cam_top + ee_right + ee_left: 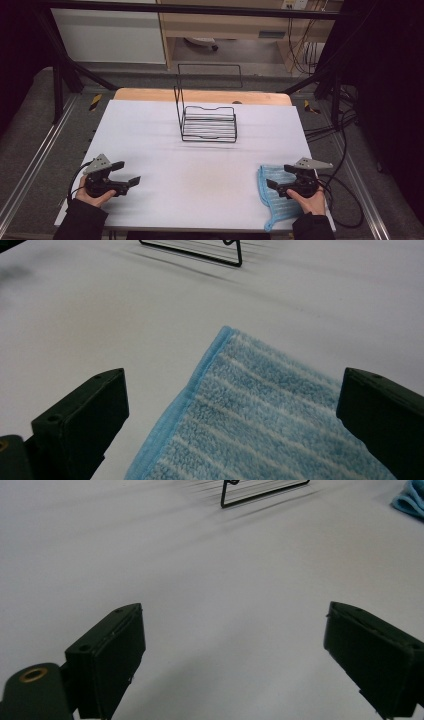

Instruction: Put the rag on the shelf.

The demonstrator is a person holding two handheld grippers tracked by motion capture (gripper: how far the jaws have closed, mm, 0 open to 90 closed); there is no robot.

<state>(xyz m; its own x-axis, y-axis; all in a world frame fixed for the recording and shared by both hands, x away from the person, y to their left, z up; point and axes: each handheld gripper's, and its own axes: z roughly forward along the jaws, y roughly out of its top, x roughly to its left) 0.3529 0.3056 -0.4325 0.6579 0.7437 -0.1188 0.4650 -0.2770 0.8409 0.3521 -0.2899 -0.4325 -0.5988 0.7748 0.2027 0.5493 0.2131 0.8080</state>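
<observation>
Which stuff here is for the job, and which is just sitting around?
For the job:
- blue towel, under the open right gripper
- left gripper, open, holding nothing

Sitting around:
- black wire rack, far side of the white table

Right gripper (232,425) fingers (82,427) spread wide, nothing clamped. Blue striped towel (260,425) lies flat on white table (100,315) between them. Black wire rack (200,252) beyond.
</observation>
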